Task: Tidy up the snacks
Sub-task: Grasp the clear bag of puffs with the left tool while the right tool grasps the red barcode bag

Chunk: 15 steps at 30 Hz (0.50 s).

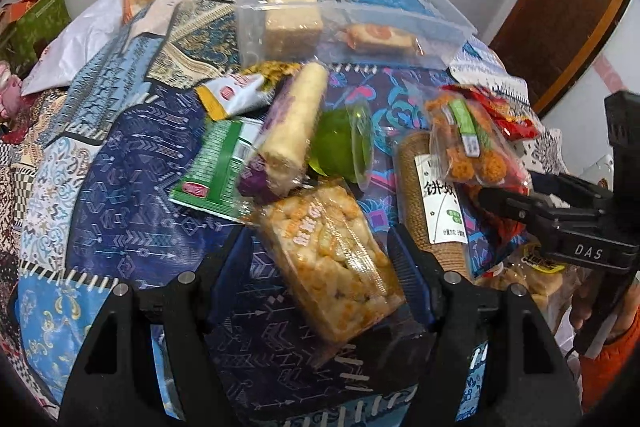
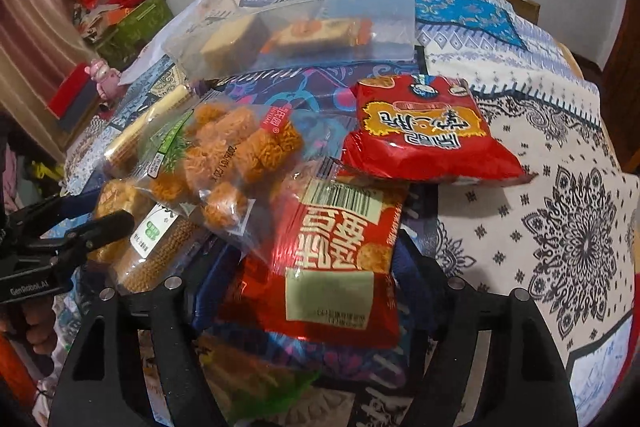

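Note:
In the left wrist view my left gripper is open around a clear pack of golden rice crackers that lies between its fingers. Beyond it lie a purple-and-cream roll, a green jelly cup, a green packet and a clear plastic box holding two snacks. In the right wrist view my right gripper is open around a red foil snack pack. A bag of orange noodle balls and a red chip bag lie ahead. The box also shows there.
A patchwork cloth covers the table. A brown biscuit tube lies at right. The right gripper shows at the edge of the left wrist view. Green and red boxes with toys stand off the table at far left.

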Tool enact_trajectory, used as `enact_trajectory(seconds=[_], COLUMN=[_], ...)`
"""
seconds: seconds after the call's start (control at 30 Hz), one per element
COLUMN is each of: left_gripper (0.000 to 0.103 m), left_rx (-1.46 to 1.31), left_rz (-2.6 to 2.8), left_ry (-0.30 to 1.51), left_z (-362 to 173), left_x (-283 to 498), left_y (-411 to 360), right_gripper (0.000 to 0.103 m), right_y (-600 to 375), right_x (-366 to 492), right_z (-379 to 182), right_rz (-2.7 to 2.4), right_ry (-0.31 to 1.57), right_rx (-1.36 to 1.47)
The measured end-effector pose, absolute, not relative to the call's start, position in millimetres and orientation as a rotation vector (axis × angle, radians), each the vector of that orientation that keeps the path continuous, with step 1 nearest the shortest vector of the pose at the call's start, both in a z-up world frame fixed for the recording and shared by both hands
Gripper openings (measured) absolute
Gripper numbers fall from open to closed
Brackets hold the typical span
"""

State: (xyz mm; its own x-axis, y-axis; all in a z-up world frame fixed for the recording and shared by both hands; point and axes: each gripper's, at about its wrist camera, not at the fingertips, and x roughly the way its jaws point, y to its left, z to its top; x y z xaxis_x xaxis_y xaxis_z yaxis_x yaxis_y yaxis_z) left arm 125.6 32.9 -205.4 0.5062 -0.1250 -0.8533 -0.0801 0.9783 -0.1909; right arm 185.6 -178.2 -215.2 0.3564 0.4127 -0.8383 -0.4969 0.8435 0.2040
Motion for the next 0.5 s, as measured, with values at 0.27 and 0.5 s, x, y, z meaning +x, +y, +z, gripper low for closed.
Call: enact_trajectory(seconds=[0.27, 0.5], left_gripper=[0.061, 0.057], left_rx=[-0.209, -0.186], left_rz=[-0.036, -0.032], left_ry=[1.039, 1.014], left_z=[-212, -202], left_x=[126, 116], left_y=[29, 29], right_gripper=[0.057, 0.049], right_y=[-190, -202], right_x=[185, 181], right_z=[-210, -205], right_rz=[0.589, 0.576], right_ry=[1.035, 1.018], right_rx=[-0.055, -0.050])
